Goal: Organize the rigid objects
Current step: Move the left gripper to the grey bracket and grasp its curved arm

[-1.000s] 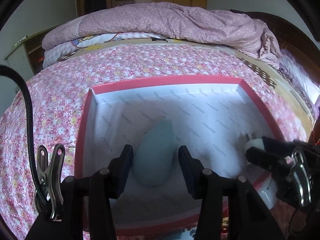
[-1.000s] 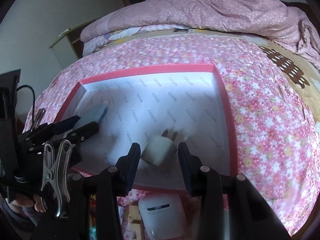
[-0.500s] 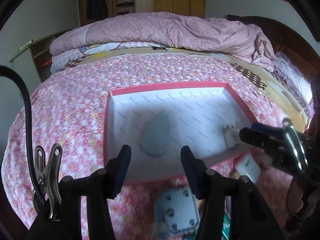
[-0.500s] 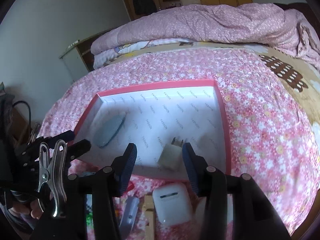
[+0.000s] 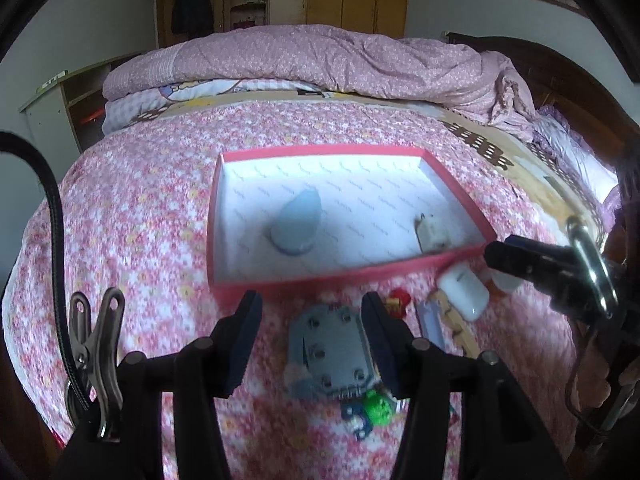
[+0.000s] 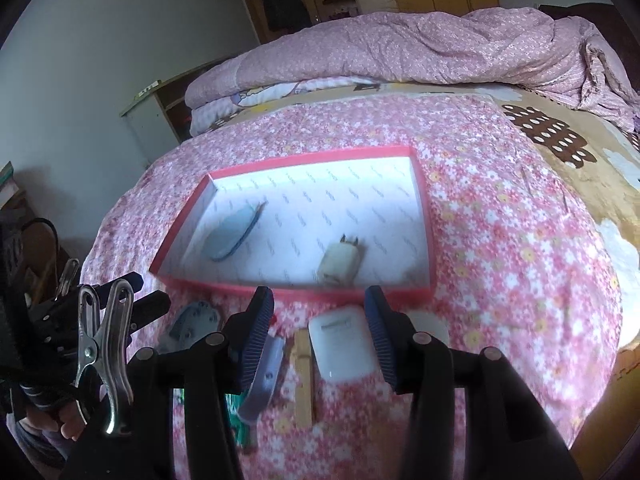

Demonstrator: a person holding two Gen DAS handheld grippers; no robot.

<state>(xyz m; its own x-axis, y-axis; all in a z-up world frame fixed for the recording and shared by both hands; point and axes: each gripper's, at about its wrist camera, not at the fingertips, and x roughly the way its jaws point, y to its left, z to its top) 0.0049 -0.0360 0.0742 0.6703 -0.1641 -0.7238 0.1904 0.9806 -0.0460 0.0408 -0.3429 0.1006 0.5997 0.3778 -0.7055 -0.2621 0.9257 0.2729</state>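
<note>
Left gripper (image 5: 310,334): jaws apart, gripping nothing, above the grey plate (image 5: 334,354) on the bed (image 5: 132,208).
Right gripper (image 6: 318,330): jaws released, empty, over the white earbud case (image 6: 342,344).
Red box (image 6: 426,240): holds the blue oval piece (image 6: 230,236) at left, white charger (image 6: 340,262) at right.

Red-rimmed shallow box (image 6: 425,216), white lining, flat on bed centre; inside: pale-blue oval piece (image 6: 230,236) at left, white plug adapter (image 6: 340,260) near front wall. Outside, near bed's front edge: white earbud case (image 6: 342,342), grey studded plate (image 5: 334,350), wooden stick (image 6: 304,376).
</note>
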